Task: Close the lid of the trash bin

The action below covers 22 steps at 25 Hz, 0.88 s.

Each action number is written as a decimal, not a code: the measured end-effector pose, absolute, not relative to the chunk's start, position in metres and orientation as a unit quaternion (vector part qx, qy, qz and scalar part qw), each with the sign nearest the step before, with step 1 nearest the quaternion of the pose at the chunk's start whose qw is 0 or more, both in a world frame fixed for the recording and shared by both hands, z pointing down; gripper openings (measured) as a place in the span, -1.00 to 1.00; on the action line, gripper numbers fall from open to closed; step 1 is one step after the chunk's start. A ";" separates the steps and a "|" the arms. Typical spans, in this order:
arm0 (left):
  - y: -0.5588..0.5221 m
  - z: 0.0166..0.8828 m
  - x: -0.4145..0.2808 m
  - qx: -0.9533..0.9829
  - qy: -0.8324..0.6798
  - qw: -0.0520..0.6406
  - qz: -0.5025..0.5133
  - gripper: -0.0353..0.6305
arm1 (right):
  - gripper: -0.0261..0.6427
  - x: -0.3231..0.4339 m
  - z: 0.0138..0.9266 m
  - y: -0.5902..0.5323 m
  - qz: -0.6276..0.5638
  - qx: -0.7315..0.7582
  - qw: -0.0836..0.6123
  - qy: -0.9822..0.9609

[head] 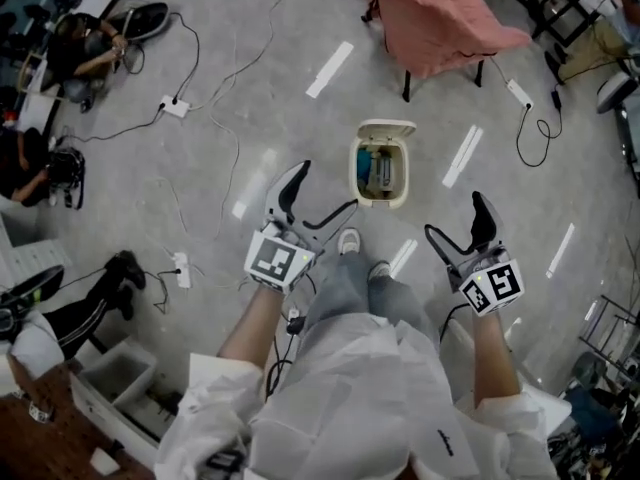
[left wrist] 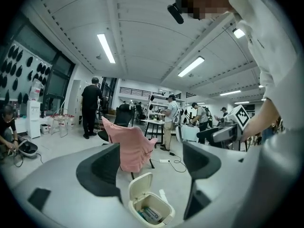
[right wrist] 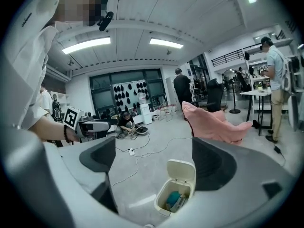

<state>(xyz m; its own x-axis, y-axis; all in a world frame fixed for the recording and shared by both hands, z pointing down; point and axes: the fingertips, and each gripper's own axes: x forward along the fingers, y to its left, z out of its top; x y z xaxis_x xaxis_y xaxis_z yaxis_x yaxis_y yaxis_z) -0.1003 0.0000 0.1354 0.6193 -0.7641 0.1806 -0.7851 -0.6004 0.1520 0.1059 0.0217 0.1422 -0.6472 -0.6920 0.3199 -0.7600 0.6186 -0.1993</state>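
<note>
A small cream trash bin (head: 380, 176) stands on the grey floor ahead of my feet. Its flip lid (head: 386, 128) is up on the far side, and blue and white rubbish shows inside. My left gripper (head: 325, 190) hangs open to the bin's near left, with nothing between its fingers. My right gripper (head: 457, 218) is open and empty at the bin's near right. In the left gripper view the bin (left wrist: 151, 209) sits low between the open jaws of the left gripper (left wrist: 152, 167). The right gripper view frames the bin (right wrist: 175, 197) and raised lid (right wrist: 182, 171) between the right gripper's (right wrist: 154, 163) jaws.
A chair draped in pink cloth (head: 440, 16) stands just beyond the bin. Cables and power strips (head: 175, 106) trail across the floor on the left and far right. People crouch at the far left (head: 85, 48). My shoes (head: 350, 243) are just short of the bin.
</note>
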 end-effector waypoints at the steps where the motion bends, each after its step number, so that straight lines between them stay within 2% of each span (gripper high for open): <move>1: -0.008 0.144 -0.099 0.894 -0.432 0.111 0.049 0.40 | 0.61 0.105 0.148 0.013 0.160 0.405 0.108 -0.893; 9: -0.072 0.211 -0.087 0.891 -0.432 0.131 0.051 0.40 | 0.50 0.110 0.205 -0.061 0.158 0.411 0.119 -0.890; 16: -0.104 0.306 -0.076 0.887 -0.441 0.131 0.046 0.37 | 0.50 0.115 0.321 -0.108 0.156 0.407 0.138 -0.890; 22: -0.145 0.378 -0.048 0.881 -0.448 0.136 0.062 0.18 | 0.49 0.141 0.402 -0.159 0.163 0.403 0.147 -0.889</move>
